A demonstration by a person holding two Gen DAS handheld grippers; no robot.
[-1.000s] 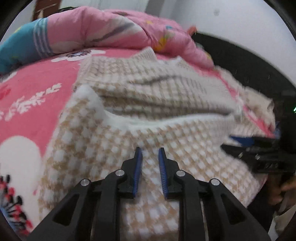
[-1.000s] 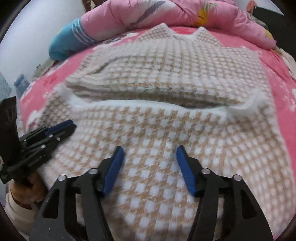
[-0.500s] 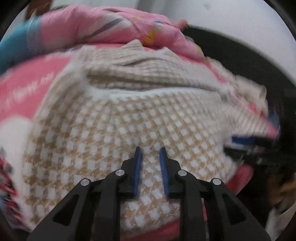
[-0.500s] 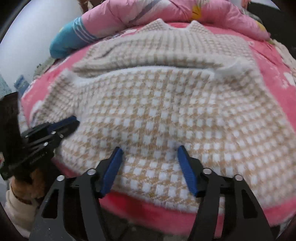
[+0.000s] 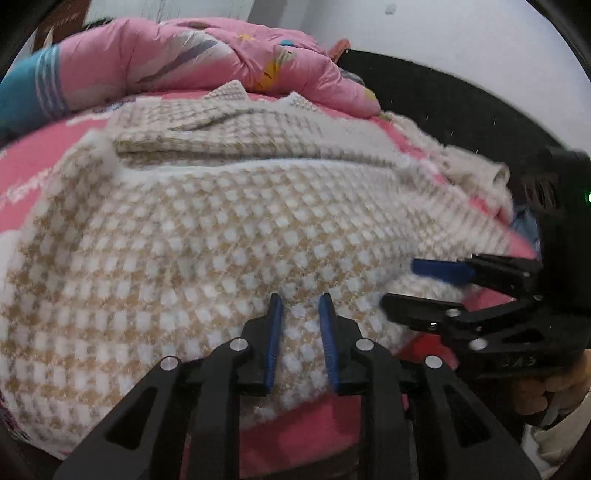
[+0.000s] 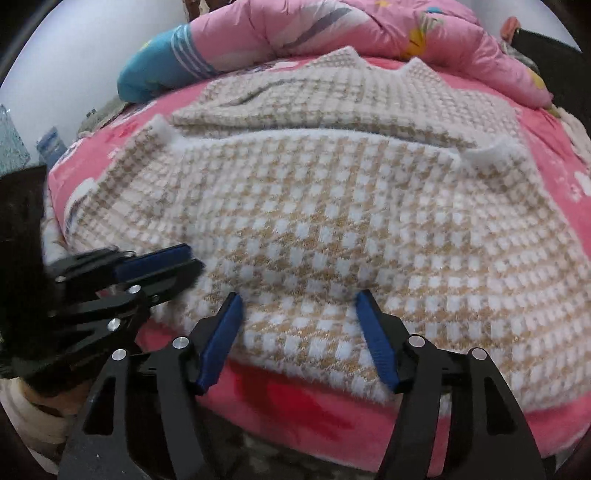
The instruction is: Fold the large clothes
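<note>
A large beige-and-white checked fleece garment (image 5: 229, 236) lies folded over on the pink bed; it also fills the right wrist view (image 6: 332, 206). Its lower half is laid up over the upper half, with the fold edge nearest me. My left gripper (image 5: 300, 301) hovers over the near fold edge, jaws narrowly apart and empty; it shows at the left of the right wrist view (image 6: 166, 260). My right gripper (image 6: 298, 297) is wide open and empty above the near edge; it appears at the right of the left wrist view (image 5: 410, 284).
A pink quilt (image 6: 351, 29) with a blue end (image 6: 159, 66) is heaped at the far side of the bed. The pink sheet's front edge (image 6: 295, 402) drops off just below the garment. A dark headboard (image 5: 461, 110) stands at the right.
Both grippers have drawn back toward the near edge of the bed. The garment's folded-over half now lies flat, with more of the pink bed edge showing below it.
</note>
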